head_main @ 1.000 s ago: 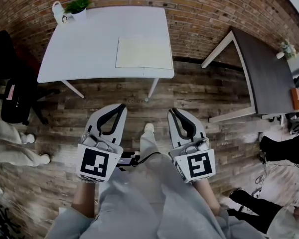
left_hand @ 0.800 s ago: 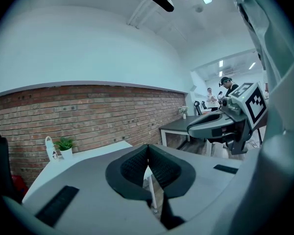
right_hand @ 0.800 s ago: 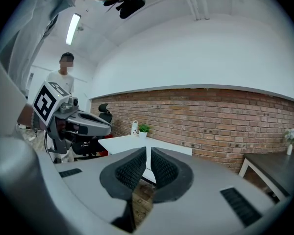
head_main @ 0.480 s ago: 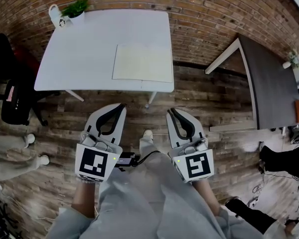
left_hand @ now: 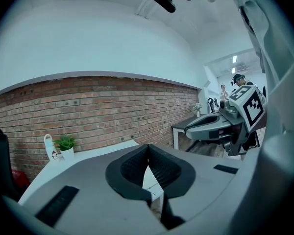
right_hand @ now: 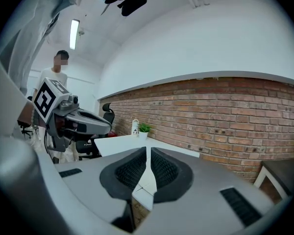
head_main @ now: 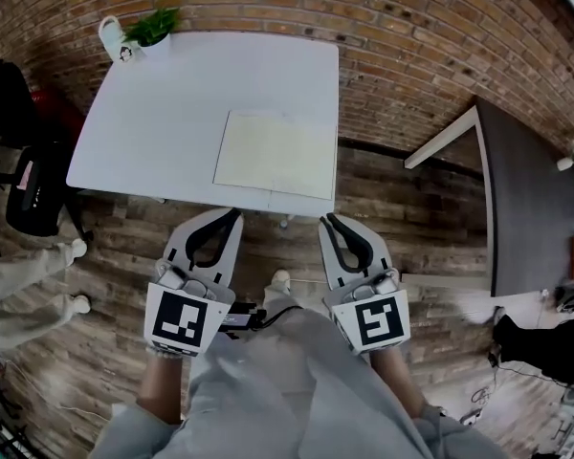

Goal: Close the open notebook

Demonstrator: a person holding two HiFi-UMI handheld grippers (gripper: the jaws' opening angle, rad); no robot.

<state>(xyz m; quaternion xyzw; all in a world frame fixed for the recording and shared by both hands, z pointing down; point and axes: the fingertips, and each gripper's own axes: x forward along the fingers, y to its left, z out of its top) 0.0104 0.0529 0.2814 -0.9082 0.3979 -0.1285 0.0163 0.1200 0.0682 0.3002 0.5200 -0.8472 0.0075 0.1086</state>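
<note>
The open notebook [head_main: 277, 154] lies flat with pale cream pages near the front right edge of the white table [head_main: 163, 113]. Both grippers are held side by side in front of that table edge, over the wooden floor and short of the notebook. My left gripper [head_main: 236, 212] points at the table edge just left of the notebook; its jaws are shut with nothing between them [left_hand: 147, 146]. My right gripper [head_main: 325, 219] points at the edge below the notebook's right part; its jaws are shut and empty too [right_hand: 148, 149]. Neither touches the notebook.
A small potted plant [head_main: 153, 25] and a white mug [head_main: 110, 34] stand at the table's far left corner, against the brick wall. A dark table [head_main: 526, 218] stands to the right. A black chair [head_main: 19, 180] and a person's legs [head_main: 19, 275] are at the left.
The table and notebook have come closer and lower in the head view, now almost meeting the gripper tips. Both grippers advanced together and stayed shut.
</note>
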